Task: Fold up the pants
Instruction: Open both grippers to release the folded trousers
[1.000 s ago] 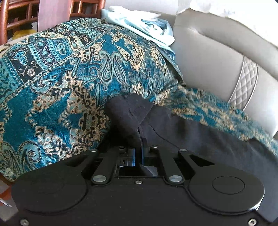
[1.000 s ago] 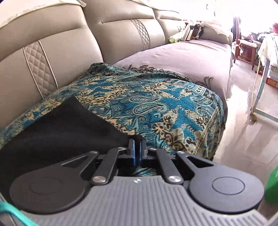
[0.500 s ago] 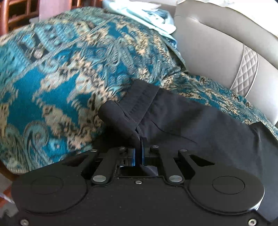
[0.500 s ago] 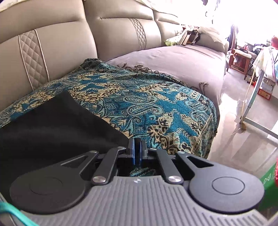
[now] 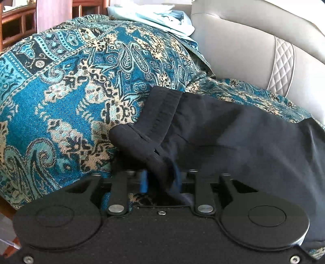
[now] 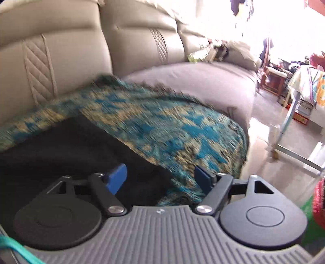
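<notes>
Black pants [image 5: 233, 130] lie on a teal-and-tan paisley throw [image 5: 67, 97]; beige sofa [image 6: 67, 52].

teal, blue and cream paisley woven throw [image 5: 85, 85] draped over the sofa arm and seat; also seen motion-blurred in the right wrist view [image 6: 162, 126]. beige leather sofa backrest [image 5: 243, 52] with a diamond-quilted panel [image 5: 283, 63] behind the throw. pale blue folded cloth [image 5: 160, 18] lying on top of the arm, touching the throw's upper edge. reddish wooden furniture [image 5: 18, 22] behind the arm. grey-mauve seat cover [image 6: 199, 81] beyond the throw, fringe at its edge. clutter of small items [image 6: 209, 53] at the far end of the sofa. metal frame leg [image 6: 288, 119] on the pale floor [image 6: 262, 142].
</notes>
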